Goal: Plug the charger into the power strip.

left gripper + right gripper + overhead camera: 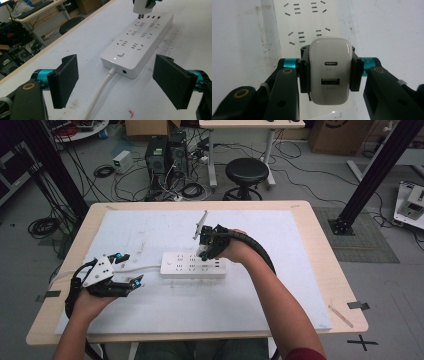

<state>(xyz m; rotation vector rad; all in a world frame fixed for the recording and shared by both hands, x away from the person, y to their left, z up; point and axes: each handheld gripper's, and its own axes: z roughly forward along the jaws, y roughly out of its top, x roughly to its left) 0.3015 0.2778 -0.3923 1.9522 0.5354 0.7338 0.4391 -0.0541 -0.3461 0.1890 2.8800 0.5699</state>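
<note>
- 2 black jaws with teal collars and brass-coloured rivets are seen on the right gripper (329,72).
- A grey plate is mounted on the left gripper (125,270).
- A dark red sleeve (305,354) is worn.

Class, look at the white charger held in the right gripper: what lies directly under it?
Under the charger lies the white power strip, its sockets facing up. The charger's body covers the sockets right beneath it, so they cannot be seen.

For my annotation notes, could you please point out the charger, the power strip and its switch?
charger (330,72): right gripper view, its port face.
power strip (140,37): left gripper view, its socket top.
switch (120,54): left gripper view, button middle.
</note>
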